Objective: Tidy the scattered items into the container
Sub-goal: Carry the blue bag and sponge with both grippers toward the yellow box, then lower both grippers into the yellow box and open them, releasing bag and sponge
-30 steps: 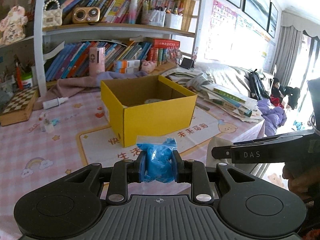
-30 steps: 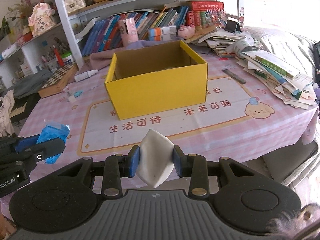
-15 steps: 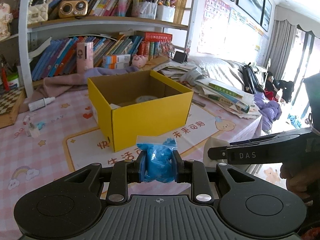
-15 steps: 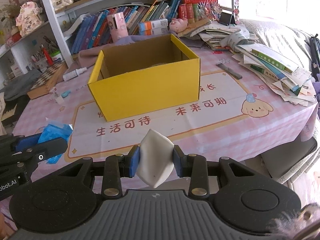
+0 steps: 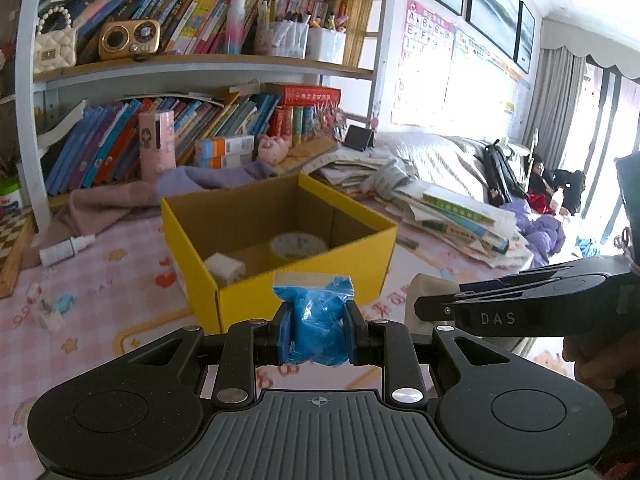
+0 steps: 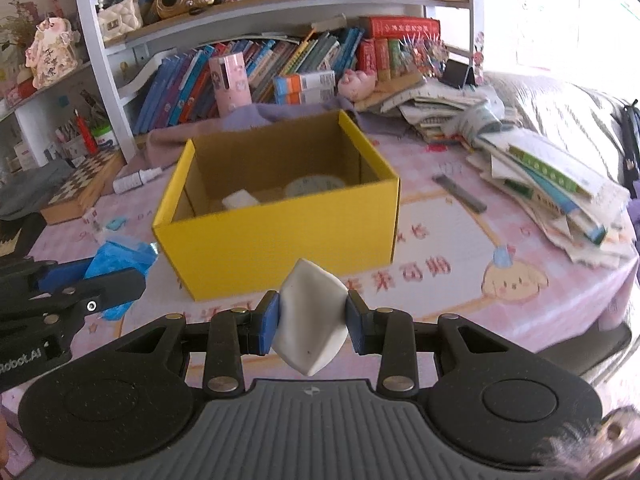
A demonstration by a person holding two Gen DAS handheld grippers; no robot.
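Gripping a crumpled blue plastic bag (image 5: 316,322), the left gripper (image 5: 316,330) has its two blue-padded fingers (image 5: 283,334) pressed against the bag's sides, the clear zip-top edge standing above them. The right gripper (image 6: 309,322) is likewise clamped, its fingers (image 6: 267,328) squeezing a white pillow-shaped packet (image 6: 310,322) that sits tilted, one corner pointing down below the pads. Both grippers hang side by side above the near edge of a pink checked tablecloth (image 6: 540,312); the right wrist view catches the left gripper and its blue bag at the lower left, and the left wrist view shows the right one at the right edge, marked "DAS".

Just ahead of both stands an open yellow cardboard box (image 6: 280,240) on a printed mat (image 6: 440,240) with red Chinese characters. Inside the box lie a small white block (image 5: 224,268) near the left wall and a round pale roll (image 5: 298,245) toward the back. Left of the box, a small white bottle (image 5: 66,247) lies on its side on the cloth. To the right sits a heap of books and papers (image 6: 540,176), and a crowded bookshelf (image 5: 200,60) rises behind.
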